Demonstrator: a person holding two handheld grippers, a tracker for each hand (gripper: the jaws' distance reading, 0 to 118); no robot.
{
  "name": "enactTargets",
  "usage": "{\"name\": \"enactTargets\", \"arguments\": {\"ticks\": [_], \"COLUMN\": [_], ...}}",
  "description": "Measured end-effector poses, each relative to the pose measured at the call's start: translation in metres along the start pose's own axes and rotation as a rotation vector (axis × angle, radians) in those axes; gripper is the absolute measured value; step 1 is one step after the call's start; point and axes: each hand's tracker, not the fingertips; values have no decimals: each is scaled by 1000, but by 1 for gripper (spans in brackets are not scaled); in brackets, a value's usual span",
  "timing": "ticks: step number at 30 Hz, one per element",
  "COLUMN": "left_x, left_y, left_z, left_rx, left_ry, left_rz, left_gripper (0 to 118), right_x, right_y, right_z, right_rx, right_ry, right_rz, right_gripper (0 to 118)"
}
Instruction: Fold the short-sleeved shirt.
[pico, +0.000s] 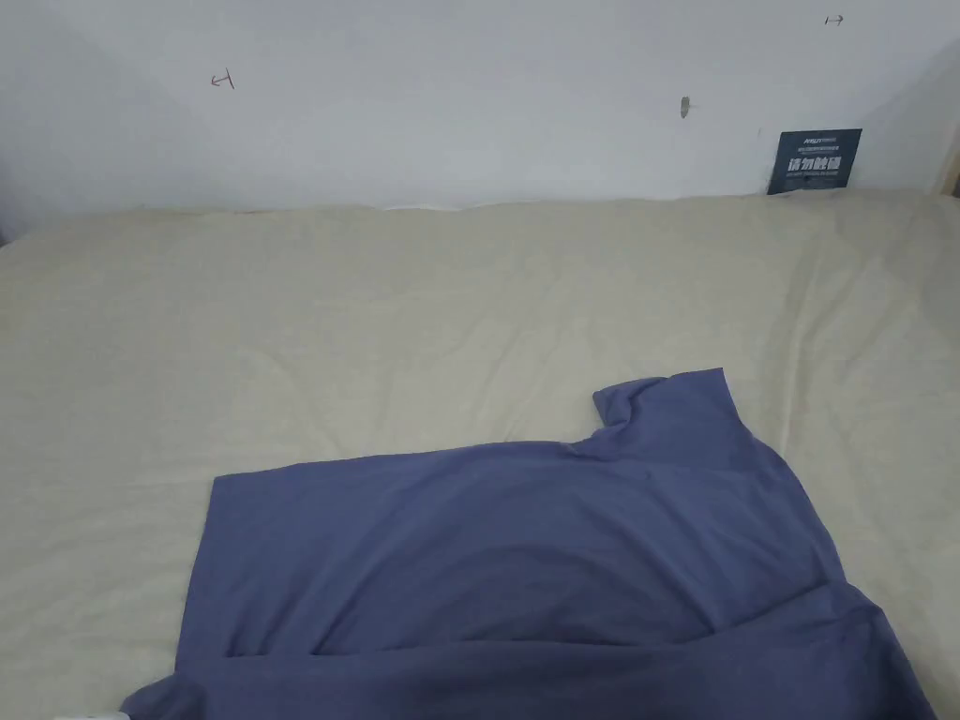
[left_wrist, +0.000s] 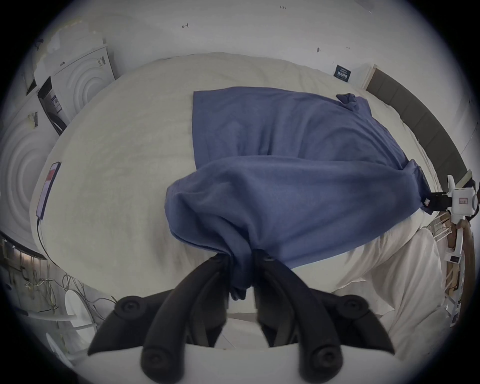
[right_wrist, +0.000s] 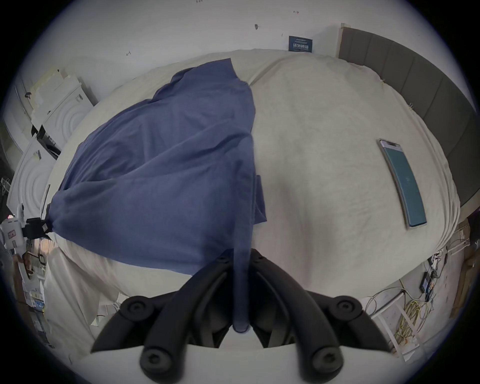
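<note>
A blue short-sleeved shirt (pico: 525, 553) lies across the near half of a cream bed (pico: 375, 309), one sleeve pointing toward the wall. Its near edge is lifted off the bed and stretched between both grippers. My left gripper (left_wrist: 240, 256) is shut on a bunched corner of the shirt (left_wrist: 285, 145). My right gripper (right_wrist: 240, 256) is shut on the other near corner of the shirt (right_wrist: 161, 166), a strip of cloth running down between its jaws. The right gripper (left_wrist: 428, 201) appears far right in the left gripper view, the left gripper (right_wrist: 42, 226) far left in the right gripper view.
A phone (right_wrist: 402, 181) lies on the bed right of the shirt, and another phone (left_wrist: 48, 189) with a cable lies near the bed's left edge. White foam blocks (left_wrist: 83, 78) stand at the left. A dark headboard (right_wrist: 428, 85) borders the right side. Cables lie on the floor.
</note>
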Motion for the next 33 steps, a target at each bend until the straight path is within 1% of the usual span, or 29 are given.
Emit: {"name": "enactTargets", "arguments": {"ticks": [1, 2, 3, 4, 6, 8, 11, 12, 13, 14, 15, 16, 17, 18, 19, 20, 21, 22, 23, 26, 27, 30, 31, 32, 33], "left_x": [-3, -3, -2, -2, -8, -7, -5, -2, -1, 2, 4, 7, 12, 18, 21, 23, 20, 18, 16, 14, 13, 8, 7, 7, 8], "left_y": [2, 3, 4, 5, 10, 17, 37, 44, 52, 59, 65, 72, 78, 85, 91, 95, 102, 108, 113, 130, 135, 147, 152, 157, 162], "left_z": [-2, -3, -1, 4, 16, 32, 51, 57, 59, 62, 64, 65, 65, 62, 59, 56, 47, 40, 36, 20, 15, 6, 2, 0, -3], "left_rx": [-22, -26, -10, 2, 43, 89, 170, 188, 207, 238, 277, 306, 325, 336, 346, 349, 345, 341, 337, 318, 308, 305, 304, 302, 299], "left_ry": [48, 83, 113, 104, 81, 86, 87, 81, 65, 33, 12, -8, -6, 24, 38, 48, 48, 44, 34, 33, 34, 28, 25, 31, 40], "left_rz": [-10, -15, -27, -27, -16, -4, -23, -22, -11, 2, 40, 68, 80, 95, 83, 74, 84, 92, 96, 116, 117, 130, 128, 125, 119], "left_gripper": [48, 66, 85, 90, 90, 92, 92, 91, 83, 65, 29, 4, 3, 2, 2, 2, 1, 0, 0, 0, 0, 0, 0, 0, 0], "right_x": [-2, -2, -2, -3, -3, -2, -6, -8, -11, -14, -17, -20, -23, -27, -29, -30, -29, -28, -28, -25, -24, -12, -11, -10, -7], "right_y": [2, 3, 6, 9, 14, 23, 42, 49, 57, 63, 71, 77, 84, 91, 98, 104, 113, 122, 129, 155, 163, 195, 207, 217, 230], "right_z": [0, 2, 4, 8, 23, 38, 58, 64, 68, 71, 74, 75, 76, 75, 69, 64, 60, 55, 49, 30, 21, -4, -14, -22, -32], "right_rx": [5, 9, 19, 25, 87, 110, 182, 201, 214, 231, 262, 284, 295, 309, 331, 336, 326, 307, 307, 290, 289, 262, 258, 252, 233], "right_ry": [-7, -15, -16, -45, -37, -47, -50, -39, -31, -11, 21, 54, 75, 50, 23, 6, 4, 21, 24, 6, 7, 53, 46, 43, 47], "right_rz": [0, 3, 7, 21, 46, 45, 60, 65, 58, 51, 46, 51, 59, 48, 43, 39, 18, 15, 14, 34, 30, -3, -10, -2, 16], "right_gripper": [36, 60, 98, 112, 114, 114, 114, 113, 112, 111, 101, 83, 50, 27, 18, 18, 12, 9, 4, 4, 4, 4, 4, 4, 13]}}
